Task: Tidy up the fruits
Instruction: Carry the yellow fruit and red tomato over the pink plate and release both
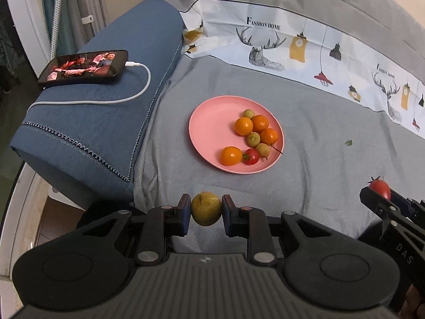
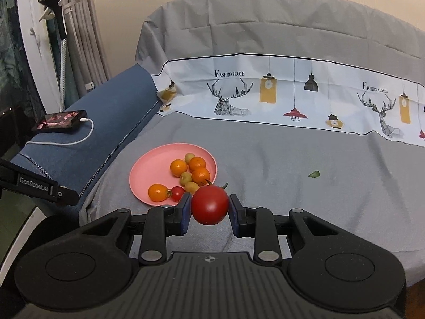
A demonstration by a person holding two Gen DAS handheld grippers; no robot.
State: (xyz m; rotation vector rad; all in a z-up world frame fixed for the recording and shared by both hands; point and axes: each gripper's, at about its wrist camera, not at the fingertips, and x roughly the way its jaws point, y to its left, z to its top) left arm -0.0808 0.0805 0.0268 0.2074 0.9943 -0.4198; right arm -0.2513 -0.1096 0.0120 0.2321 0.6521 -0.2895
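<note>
While both claws are hanging above the grey sheet [image 1: 305,122], each is carrying one fruit toward the plate [image 1: 209,122]. The left claw [image 1: 206,210] is pinching a yellow-green fruit [image 1: 206,208] between its blue pads, jaws closed down to the fruit's width. The right claw [image 2: 209,208] is gripping a tomato [image 2: 209,204] the same way, its stem pointing up and away from the pads.

The plate is lying ahead of the left claw, slightly to its right and well apart from it; ahead and to the left of the right claw, it looks much nearer. On it, oranges [image 1: 252,127], small green fruits [image 1: 253,138] and a little tomato [image 1: 251,156] are crowding the half toward the right claw, leaving the other half bare. A green scrap [image 1: 348,142] is lying on the sheet off to the right.

By my reading, this is the carry step: the next move is asking each claw to travel over the plate, drop low and open gently so the round fruit is not rolling off. The bare half is looking the safer landing place.

"FASHION HOME" is showing twice on the printed cloth [image 2: 292,93] beyond the plate. "GenRobot.AI" is reading on the left claw's side in the right view, and "DAS" on the right claw's body in the left view. A phone [image 1: 83,66] is charging on the blue armrest [image 1: 106,122] far left.
</note>
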